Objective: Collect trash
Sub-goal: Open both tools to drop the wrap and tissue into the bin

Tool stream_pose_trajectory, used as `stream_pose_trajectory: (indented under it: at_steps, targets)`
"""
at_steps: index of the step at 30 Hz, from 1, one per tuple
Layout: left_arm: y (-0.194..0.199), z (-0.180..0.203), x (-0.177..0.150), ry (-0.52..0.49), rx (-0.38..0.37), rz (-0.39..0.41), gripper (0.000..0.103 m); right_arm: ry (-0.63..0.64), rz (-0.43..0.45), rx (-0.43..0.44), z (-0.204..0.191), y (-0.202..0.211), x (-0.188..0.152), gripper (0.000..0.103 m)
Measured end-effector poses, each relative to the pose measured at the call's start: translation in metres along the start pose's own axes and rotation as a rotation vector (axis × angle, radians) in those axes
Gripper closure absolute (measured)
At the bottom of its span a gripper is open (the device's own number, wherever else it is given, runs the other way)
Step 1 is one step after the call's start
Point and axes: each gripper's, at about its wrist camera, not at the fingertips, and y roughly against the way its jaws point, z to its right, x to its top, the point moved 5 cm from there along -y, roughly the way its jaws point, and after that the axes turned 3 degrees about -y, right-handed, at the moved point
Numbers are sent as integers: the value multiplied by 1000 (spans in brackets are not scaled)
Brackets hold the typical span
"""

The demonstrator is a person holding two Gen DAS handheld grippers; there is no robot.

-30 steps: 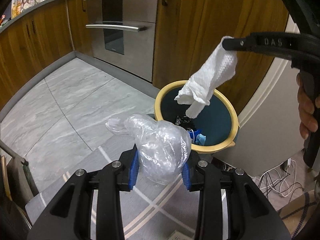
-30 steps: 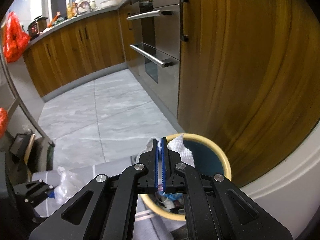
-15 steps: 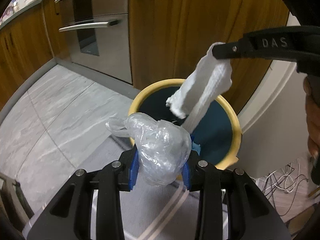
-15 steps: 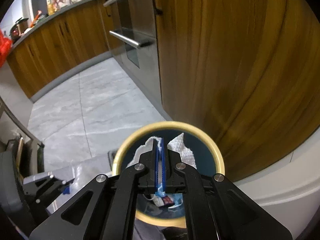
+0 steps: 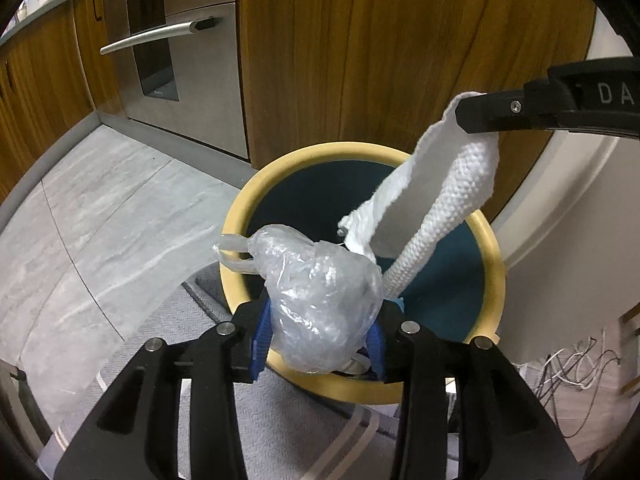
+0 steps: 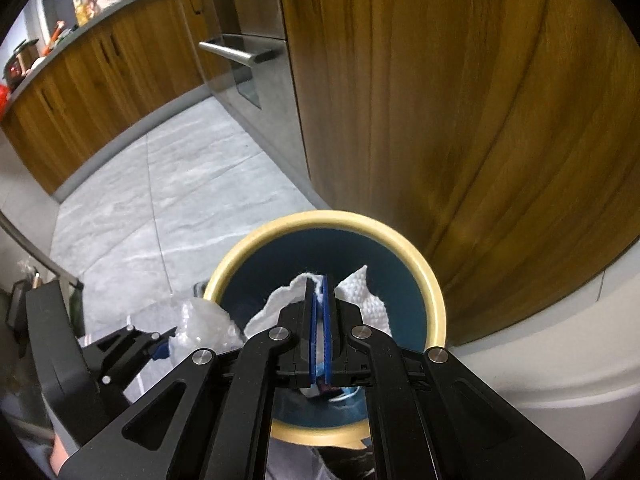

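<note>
A round bin with a yellow rim (image 5: pixel 256 192) and dark teal inside stands on the floor by a wooden cabinet; it also shows in the right wrist view (image 6: pixel 432 280). My left gripper (image 5: pixel 318 330) is shut on a crumpled clear plastic bag (image 5: pixel 320 300), held over the bin's near rim. My right gripper (image 6: pixel 318 292) is shut on a white paper towel (image 5: pixel 432 208) that hangs down over the bin's opening; the towel also shows in the right wrist view (image 6: pixel 364 292). Some trash lies at the bin's bottom, mostly hidden.
A wooden cabinet (image 5: pixel 400 60) stands right behind the bin. A steel oven with bar handles (image 5: pixel 160 36) is to its left. A white curved appliance (image 5: pixel 568 220) is on the right, with loose cables (image 5: pixel 568 372) below. A grey striped mat (image 5: pixel 168 332) lies on the marble floor.
Both grippers have moved closer to the bin. The plastic bag is now over the bin's near rim and the towel hangs over its opening. Both grips are unchanged.
</note>
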Motion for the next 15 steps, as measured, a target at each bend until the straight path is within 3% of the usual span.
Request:
stream_pose_trajectory:
  at_steps: [2, 6, 12, 15]
  targets:
    - [0, 3, 0, -8, 0, 1, 59, -4, -8, -7, 2, -3, -1, 99]
    - [1, 7, 3, -19, 3, 12, 36, -19, -24, -10, 5, -6, -2, 99]
    - [9, 10, 1, -33, 14, 14, 30, -23, -22, -10, 7, -5, -1, 90]
    - [15, 7, -1, -26, 13, 12, 29, -29, -23, -3, 8, -5, -2, 75]
